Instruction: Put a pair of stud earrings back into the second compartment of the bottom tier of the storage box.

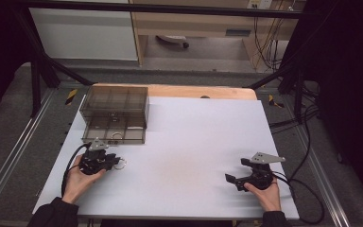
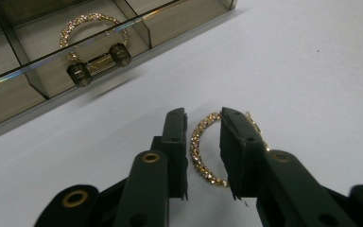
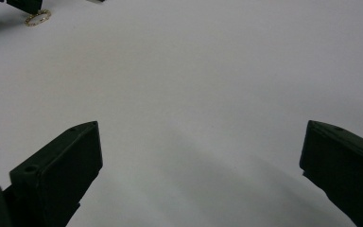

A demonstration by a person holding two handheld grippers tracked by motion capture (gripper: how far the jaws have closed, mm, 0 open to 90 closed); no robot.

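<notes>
left gripper (image 2: 203, 156) is down on the white tabletop (image 1: 198, 142), just in front of the smoky clear organizer box (image 1: 116, 113) w/ its drawer pulled out. The gold rhinestone hoop earring (image 2: 199, 151) lies flat on the tabletop right btwn the two black fingers (image 2: 175, 142). Fingers are narrow, closed in around it; the hoop's left curve sits just beside the left finger, the right side runs under/behind the right finger. Can't tell if the pads actually press on it yet, there's a sliver of gap showing on the left. A 2nd matching hoop (image 2: 92, 30) sits in a drawer compartment, behind the little clear handle (image 2: 99, 64).

right gripper (image 1: 246, 177) rests on the tabletop way over on the other side, well apart from the earring, fingers (image 3: 61, 165) spread wide w/ nothing btwn them.
</notes>
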